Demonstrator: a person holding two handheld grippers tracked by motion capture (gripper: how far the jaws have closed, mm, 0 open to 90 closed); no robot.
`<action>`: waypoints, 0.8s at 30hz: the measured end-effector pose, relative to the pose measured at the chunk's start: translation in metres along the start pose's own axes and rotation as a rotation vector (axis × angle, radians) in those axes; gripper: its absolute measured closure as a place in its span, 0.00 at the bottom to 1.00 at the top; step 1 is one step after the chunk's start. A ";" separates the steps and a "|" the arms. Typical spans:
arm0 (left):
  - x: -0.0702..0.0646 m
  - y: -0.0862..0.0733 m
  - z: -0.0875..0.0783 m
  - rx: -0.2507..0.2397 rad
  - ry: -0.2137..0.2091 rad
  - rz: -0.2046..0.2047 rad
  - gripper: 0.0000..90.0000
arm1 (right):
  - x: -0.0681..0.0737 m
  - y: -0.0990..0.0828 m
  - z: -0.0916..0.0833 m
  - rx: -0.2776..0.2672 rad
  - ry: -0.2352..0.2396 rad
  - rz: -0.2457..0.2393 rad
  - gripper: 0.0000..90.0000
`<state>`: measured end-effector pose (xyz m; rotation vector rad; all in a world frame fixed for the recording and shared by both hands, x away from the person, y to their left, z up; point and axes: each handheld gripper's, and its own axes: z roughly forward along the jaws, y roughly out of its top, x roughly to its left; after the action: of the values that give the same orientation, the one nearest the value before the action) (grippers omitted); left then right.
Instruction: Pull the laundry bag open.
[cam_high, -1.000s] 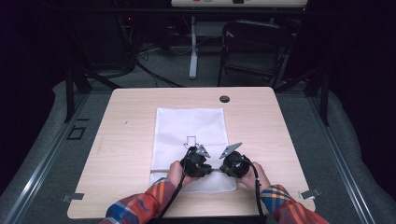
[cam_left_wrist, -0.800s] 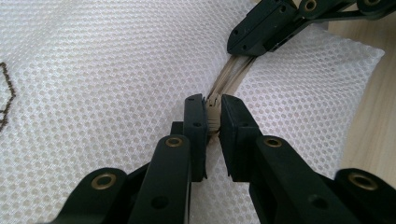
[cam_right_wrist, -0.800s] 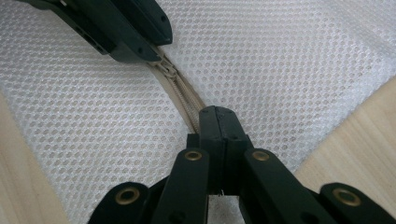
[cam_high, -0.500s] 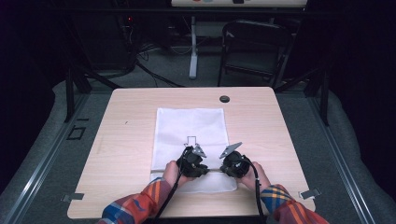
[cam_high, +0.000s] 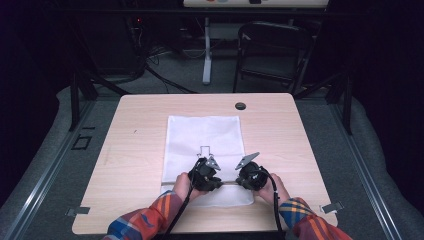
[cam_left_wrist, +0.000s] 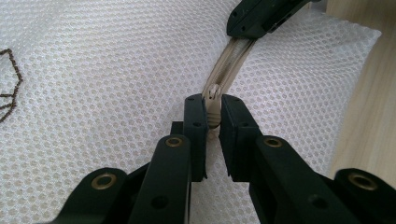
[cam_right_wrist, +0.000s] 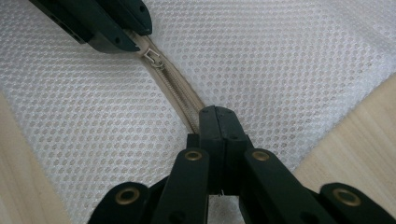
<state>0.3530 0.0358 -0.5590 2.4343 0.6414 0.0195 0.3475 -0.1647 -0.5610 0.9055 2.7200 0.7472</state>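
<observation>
Both the left gripper (cam_high: 209, 176) and right gripper (cam_high: 248, 177) rest on the white mesh bag (cam_high: 204, 137) on the table (cam_high: 135, 145).

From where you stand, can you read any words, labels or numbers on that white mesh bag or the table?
No readable words or numbers anywhere.
White mesh bag: a small dark outline mark, a shape, not letters.
Zipper: no lettering visible.
Table: plain wood, no label.
Board at the top edge: coloured marks, too small to read.

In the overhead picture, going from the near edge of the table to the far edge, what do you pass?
Person's sleeves → two tongs, left and right, on the zipper → white mesh bag → dark round hole by the table's far edge.
</observation>
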 end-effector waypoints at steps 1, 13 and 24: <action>0.000 0.000 0.000 0.005 0.000 -0.001 0.90 | 0.000 0.000 0.000 0.000 0.000 0.001 1.00; 0.016 -0.017 -0.015 0.020 0.024 -0.043 0.90 | -0.002 0.000 -0.002 0.014 0.009 0.003 1.00; 0.023 -0.031 -0.028 0.037 0.035 -0.064 0.90 | -0.002 -0.001 -0.001 0.009 0.008 0.005 1.00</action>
<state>0.3555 0.0832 -0.5569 2.4528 0.7409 0.0245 0.3485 -0.1667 -0.5603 0.9141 2.7316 0.7414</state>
